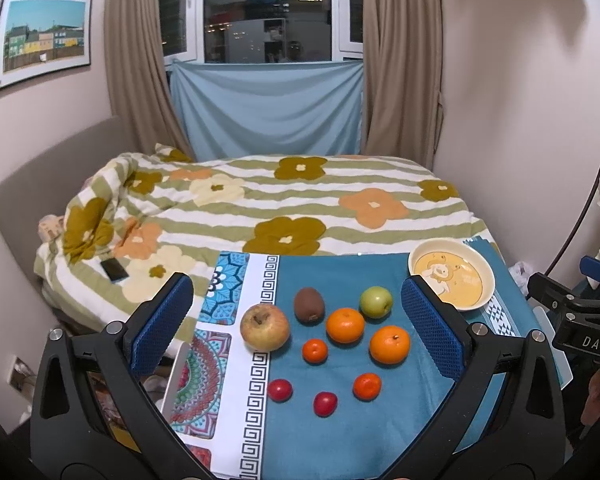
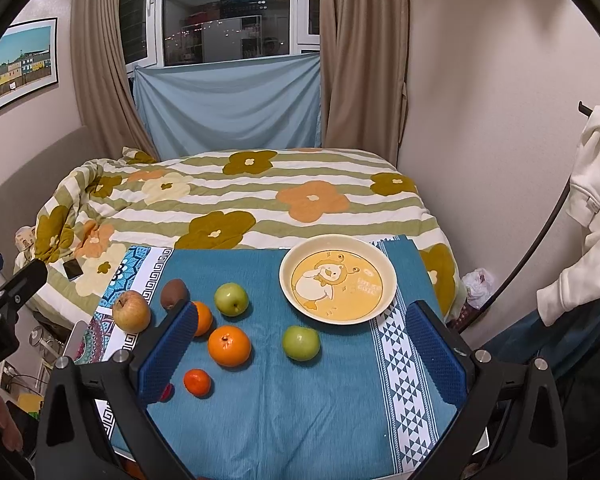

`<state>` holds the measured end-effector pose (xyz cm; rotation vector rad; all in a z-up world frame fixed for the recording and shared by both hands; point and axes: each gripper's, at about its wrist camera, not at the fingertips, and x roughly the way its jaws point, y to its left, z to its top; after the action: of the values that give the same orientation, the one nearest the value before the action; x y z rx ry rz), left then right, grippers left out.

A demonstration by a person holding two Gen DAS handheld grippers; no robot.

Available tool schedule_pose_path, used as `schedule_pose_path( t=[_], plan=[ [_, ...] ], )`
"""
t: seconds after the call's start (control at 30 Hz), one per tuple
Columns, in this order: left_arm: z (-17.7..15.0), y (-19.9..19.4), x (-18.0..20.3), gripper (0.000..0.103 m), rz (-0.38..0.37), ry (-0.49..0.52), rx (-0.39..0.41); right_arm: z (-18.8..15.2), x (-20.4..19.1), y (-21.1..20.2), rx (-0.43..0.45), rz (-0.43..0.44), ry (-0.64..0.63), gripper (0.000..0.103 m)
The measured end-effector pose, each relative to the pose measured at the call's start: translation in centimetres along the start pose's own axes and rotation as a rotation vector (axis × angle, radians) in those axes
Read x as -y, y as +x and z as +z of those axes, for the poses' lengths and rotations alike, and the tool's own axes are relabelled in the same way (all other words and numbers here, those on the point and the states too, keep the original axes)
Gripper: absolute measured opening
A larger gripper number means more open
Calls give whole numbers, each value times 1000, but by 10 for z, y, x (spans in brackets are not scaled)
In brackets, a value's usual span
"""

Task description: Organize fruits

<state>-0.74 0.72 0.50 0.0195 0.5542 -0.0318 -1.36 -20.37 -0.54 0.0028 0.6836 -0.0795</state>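
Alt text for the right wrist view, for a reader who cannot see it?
An open right gripper hovers over a blue cloth holding a green apple, oranges, a kiwi and an empty duck-print bowl, with a floral-quilted bed behind.

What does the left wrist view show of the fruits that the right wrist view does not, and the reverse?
Only the left wrist view: both red fruits in full, and a small mandarin near the yellowish apple; the right wrist view shows only a sliver of one red fruit.
Only the right wrist view: a second green apple in front of the bowl.
Both: the empty bowl, the kiwi, the yellowish apple and two large oranges, all on the blue cloth.
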Motion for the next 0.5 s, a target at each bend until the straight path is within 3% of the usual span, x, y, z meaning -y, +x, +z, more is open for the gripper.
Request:
schedule_pose_path(
  t=[0.5],
  plan=[
    [0,-6,3,103,11,6,7,-2,1,-2,0,3,5,103]
  ],
)
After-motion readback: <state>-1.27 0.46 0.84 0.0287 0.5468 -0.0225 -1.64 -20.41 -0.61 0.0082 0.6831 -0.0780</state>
